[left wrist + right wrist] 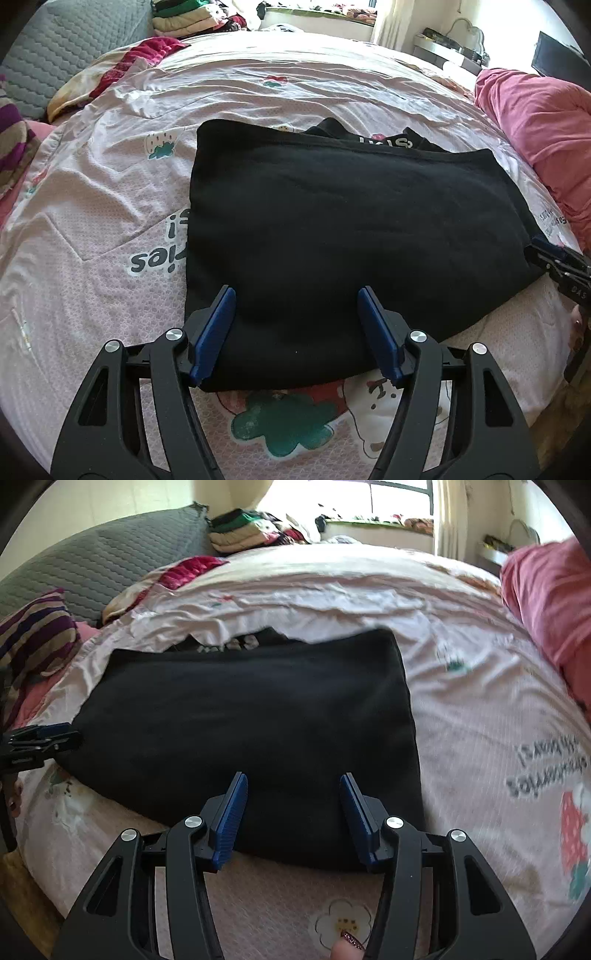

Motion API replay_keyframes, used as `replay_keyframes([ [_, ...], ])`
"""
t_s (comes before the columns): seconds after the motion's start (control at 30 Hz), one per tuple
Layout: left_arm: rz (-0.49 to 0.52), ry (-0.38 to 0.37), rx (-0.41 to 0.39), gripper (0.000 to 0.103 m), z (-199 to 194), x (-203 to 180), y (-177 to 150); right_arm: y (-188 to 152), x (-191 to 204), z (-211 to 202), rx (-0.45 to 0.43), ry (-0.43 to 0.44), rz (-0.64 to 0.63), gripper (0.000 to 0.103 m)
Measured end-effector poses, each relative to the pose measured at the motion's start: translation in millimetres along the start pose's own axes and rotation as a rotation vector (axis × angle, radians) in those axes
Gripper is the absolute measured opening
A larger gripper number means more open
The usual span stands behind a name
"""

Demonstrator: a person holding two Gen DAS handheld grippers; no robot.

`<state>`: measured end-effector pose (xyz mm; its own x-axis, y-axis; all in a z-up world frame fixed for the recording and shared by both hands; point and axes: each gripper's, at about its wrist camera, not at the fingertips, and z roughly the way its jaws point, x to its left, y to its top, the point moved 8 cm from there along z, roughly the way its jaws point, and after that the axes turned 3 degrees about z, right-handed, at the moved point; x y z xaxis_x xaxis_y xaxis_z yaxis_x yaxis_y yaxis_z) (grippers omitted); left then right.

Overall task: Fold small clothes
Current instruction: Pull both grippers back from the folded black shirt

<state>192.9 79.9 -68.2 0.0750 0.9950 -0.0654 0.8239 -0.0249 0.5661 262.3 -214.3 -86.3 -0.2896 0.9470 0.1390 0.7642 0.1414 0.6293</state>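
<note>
I am looking down at a bed sheet [110, 206], pink with cartoon prints, spreading out ahead of both my grippers. A pink blanket [535, 118] is bunching up far off to the right of my left gripper. The black garment [351, 229], folded into a flat slab, is lying on the sheet straight in front of both tools, its near edge running under their tips. My left gripper [297, 336] is hovering over that near edge with its blue fingers [216, 332] standing apart, nothing pinched between them. My right gripper [293, 816] is doing likewise, its jaws spread and gripping nothing. A fingertip [345, 950] is showing just behind the right gripper.
</note>
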Motion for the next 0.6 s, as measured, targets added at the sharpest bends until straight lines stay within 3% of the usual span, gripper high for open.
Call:
replay_keyframes([
  [0.6,0.022,-0.015,0.006,0.061,-8.0,0.1,-11.7,-11.1,-1.9,-4.7,-0.008,-0.004,0.05,0.051],
])
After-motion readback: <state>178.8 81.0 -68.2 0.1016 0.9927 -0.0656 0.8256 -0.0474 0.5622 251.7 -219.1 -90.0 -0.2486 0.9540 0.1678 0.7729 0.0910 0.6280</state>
